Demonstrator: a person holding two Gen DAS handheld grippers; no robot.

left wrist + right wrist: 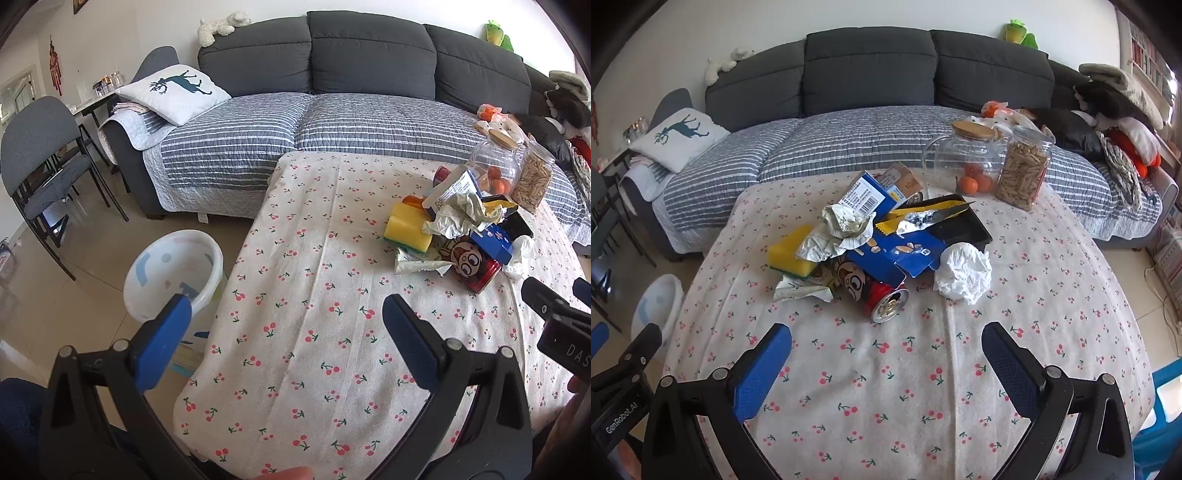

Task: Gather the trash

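The trash pile (879, 240) lies on the far half of the table (923, 387): a red can (886, 301) on its side, a blue carton (890, 254), crumpled white paper (964, 275) and a yellow sponge (792, 251). Behind it stand two glass jars (1021, 166). A white bin (173, 273) stands on the floor beside the table. The left hand-held gripper (286, 314) and the right hand-held gripper (886, 341) hover wide and hold nothing.

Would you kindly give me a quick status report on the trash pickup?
Both grippers, left and right, jaws open, empty. Trash pile untouched on table. Bin on floor, left of table. Path clear.
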